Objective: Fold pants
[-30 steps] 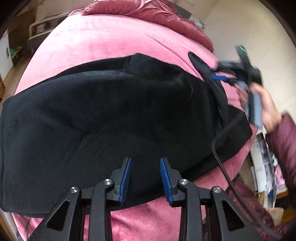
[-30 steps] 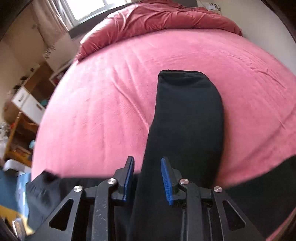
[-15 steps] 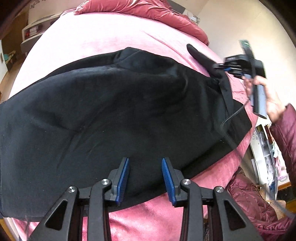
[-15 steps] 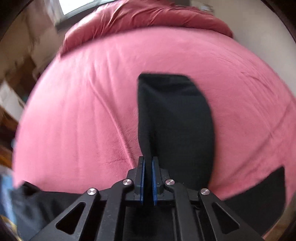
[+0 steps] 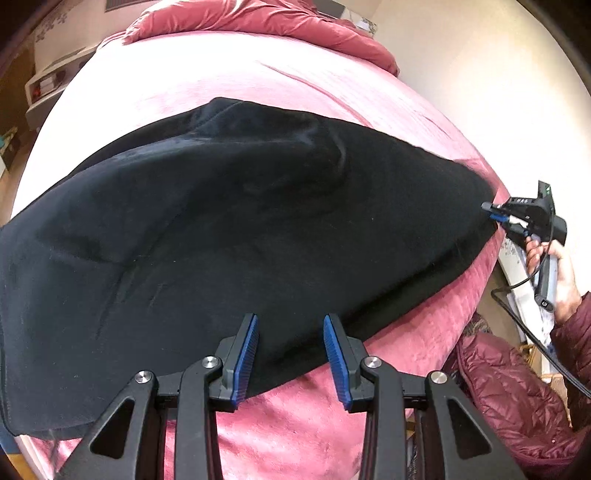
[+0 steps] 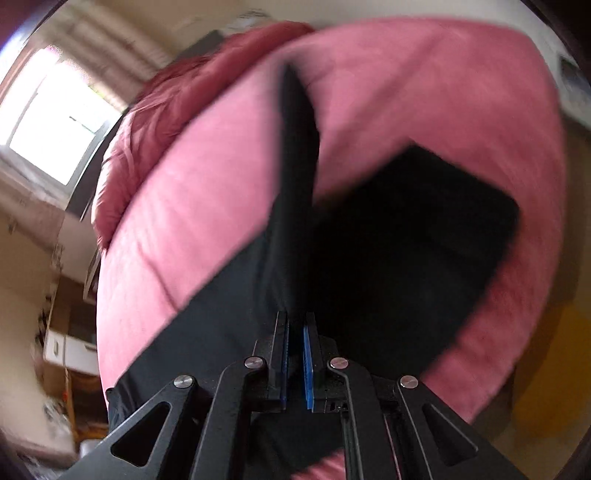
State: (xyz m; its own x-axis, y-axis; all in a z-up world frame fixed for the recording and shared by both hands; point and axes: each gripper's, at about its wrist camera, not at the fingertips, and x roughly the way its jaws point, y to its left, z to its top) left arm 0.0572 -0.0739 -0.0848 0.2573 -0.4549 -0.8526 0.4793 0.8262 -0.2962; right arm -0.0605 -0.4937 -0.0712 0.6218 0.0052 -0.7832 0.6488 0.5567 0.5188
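Note:
Black pants [image 5: 240, 229] lie spread across a pink bed [image 5: 221, 66]. My left gripper [image 5: 290, 321] hovers open over their near edge, with cloth under the jaws but not pinched. In the left wrist view my right gripper [image 5: 491, 214] is at the pants' right end, shut on the fabric. The right wrist view is blurred. There the right gripper [image 6: 295, 317] pinches a black fold, and a pant leg [image 6: 295, 147] runs taut away from it over the bed [image 6: 207, 206]. More of the pants [image 6: 406, 240] lies to the right.
A red duvet [image 5: 266, 18] is heaped at the bed's far end. A hand [image 5: 554, 266] in a maroon quilted sleeve [image 5: 576, 332] holds the right gripper, trailing a black cable [image 5: 524, 325]. There is a white shelf [image 5: 48, 85] at left and a window [image 6: 55, 122].
The right gripper shut on the pant leg and swept it fast to the pants' right end, rolling as it went. The left gripper shifted a little and stayed open.

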